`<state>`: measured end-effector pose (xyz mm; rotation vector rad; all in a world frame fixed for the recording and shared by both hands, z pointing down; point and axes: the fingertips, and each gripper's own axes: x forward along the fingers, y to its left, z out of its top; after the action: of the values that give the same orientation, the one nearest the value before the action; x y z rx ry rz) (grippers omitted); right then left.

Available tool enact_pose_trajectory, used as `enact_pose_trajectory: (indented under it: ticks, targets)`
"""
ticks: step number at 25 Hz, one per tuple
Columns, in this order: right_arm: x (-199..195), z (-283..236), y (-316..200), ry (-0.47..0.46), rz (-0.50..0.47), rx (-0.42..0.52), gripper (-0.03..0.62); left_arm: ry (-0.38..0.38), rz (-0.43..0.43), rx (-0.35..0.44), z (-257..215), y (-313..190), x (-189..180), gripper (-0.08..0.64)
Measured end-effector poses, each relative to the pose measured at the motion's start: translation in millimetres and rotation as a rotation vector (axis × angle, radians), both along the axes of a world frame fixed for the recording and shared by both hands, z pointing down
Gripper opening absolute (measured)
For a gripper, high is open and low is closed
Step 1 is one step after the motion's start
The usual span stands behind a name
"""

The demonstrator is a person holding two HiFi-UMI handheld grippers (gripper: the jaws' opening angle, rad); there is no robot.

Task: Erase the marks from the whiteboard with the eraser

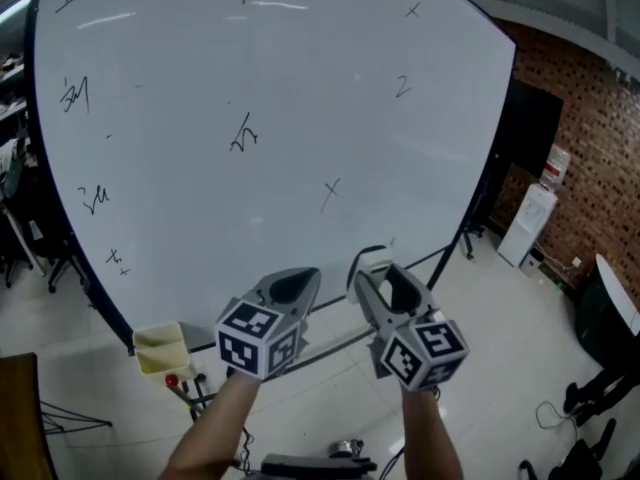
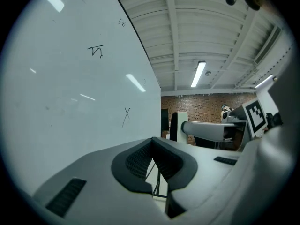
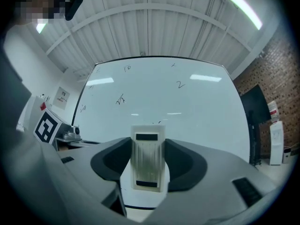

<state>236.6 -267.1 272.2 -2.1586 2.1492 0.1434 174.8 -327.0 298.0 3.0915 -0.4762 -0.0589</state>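
The whiteboard (image 1: pixel 260 98) fills the upper head view and carries several black marks, among them a scribble (image 1: pixel 242 134) at its middle, an X (image 1: pixel 330 192) lower down and a "2" (image 1: pixel 402 87) at upper right. My right gripper (image 1: pixel 378 276) is shut on a pale ribbed eraser (image 3: pixel 148 163), held upright between the jaws and a little short of the board's lower edge. The left gripper (image 1: pixel 292 286) sits beside it, shut with nothing between its pads. In the left gripper view the board (image 2: pixel 70 88) runs along the left side, with the X (image 2: pixel 125 116) in sight.
The board stands on a black frame with legs (image 1: pixel 468 236). A yellow cloth (image 1: pixel 162 348) hangs at the lower left of the board. A brick wall (image 1: pixel 590 158) and a white water dispenser (image 1: pixel 526 223) stand at right, with cables on the floor (image 1: pixel 560 408).
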Motion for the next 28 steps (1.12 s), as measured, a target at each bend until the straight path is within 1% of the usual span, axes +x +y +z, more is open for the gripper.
enact_pose_trajectory:
  ticks: [4,7,11,13,19,22,25,28]
  targets:
    - [4,-5,-39,0.031,-0.081,0.002,0.229,-0.002,-0.097,0.012,-2,-28,2,0.003]
    - [2,-8,-65,0.077,-0.144,-0.015,0.229,0.007,-0.173,-0.005,-4,-45,5,0.003]
    - [2,-22,-94,0.096,-0.246,0.010,0.230,0.014,-0.278,0.007,-14,-62,8,0.003]
    - [3,-27,-104,0.105,-0.275,0.027,0.229,0.013,-0.316,0.009,-16,-67,8,0.003]
    - [-3,-38,-132,0.102,-0.312,0.050,0.229,-0.001,-0.423,0.021,-20,-76,-4,0.003]
    - [-14,-44,-141,0.127,-0.331,0.065,0.229,0.004,-0.473,0.035,-25,-82,-14,0.003]
    - [-20,-48,-147,0.160,-0.317,0.086,0.230,0.008,-0.504,0.040,-27,-85,-20,0.003]
    - [-21,-49,-150,0.180,-0.282,0.094,0.231,0.006,-0.513,0.043,-27,-87,-21,0.003]
